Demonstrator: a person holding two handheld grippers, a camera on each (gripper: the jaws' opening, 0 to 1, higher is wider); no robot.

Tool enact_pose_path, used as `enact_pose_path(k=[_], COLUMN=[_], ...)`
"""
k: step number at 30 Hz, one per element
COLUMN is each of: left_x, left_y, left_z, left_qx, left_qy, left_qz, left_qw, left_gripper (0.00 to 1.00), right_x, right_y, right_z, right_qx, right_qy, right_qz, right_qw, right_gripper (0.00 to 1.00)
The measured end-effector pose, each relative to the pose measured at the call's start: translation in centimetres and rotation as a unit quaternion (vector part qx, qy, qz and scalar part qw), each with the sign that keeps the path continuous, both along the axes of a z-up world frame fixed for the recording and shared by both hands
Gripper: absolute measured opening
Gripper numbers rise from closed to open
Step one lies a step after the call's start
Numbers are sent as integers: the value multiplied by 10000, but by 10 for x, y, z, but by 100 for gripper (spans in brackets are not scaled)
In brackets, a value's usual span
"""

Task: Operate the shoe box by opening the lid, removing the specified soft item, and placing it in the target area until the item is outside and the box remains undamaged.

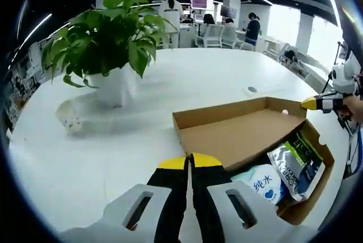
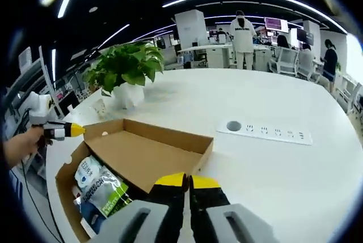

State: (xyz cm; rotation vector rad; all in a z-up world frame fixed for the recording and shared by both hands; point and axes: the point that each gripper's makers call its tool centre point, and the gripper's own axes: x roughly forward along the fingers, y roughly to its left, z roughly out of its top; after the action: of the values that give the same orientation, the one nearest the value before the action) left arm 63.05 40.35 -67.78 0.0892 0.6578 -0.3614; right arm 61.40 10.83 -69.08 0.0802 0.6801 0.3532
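- Shoe box (image 1: 244, 135) at lower right, lid folded back, so soft packs (image 1: 298, 163) are exposed.
- Left tongs (image 1: 190, 163) and right tongs (image 2: 187, 182) pressed together, holding nothing, over the worktop (image 1: 187, 79).

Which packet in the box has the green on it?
The upper packet, white with green and black print. The other one is pale blue with a blue drop.
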Motion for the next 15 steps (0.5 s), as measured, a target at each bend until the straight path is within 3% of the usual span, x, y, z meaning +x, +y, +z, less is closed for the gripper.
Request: enact_pose_path(k=[15], left_x=[-6], left_y=[-1], left_z=[2], left_qx=[133], left_qy=[-41], left_qz=[-61], left_qw=[9999], left_gripper=[1], right_x=[1], right_y=[2], right_z=[2], right_qx=[-153], right_qy=[-114], right_qz=[146], right_qw=[9997], right_gripper=[0])
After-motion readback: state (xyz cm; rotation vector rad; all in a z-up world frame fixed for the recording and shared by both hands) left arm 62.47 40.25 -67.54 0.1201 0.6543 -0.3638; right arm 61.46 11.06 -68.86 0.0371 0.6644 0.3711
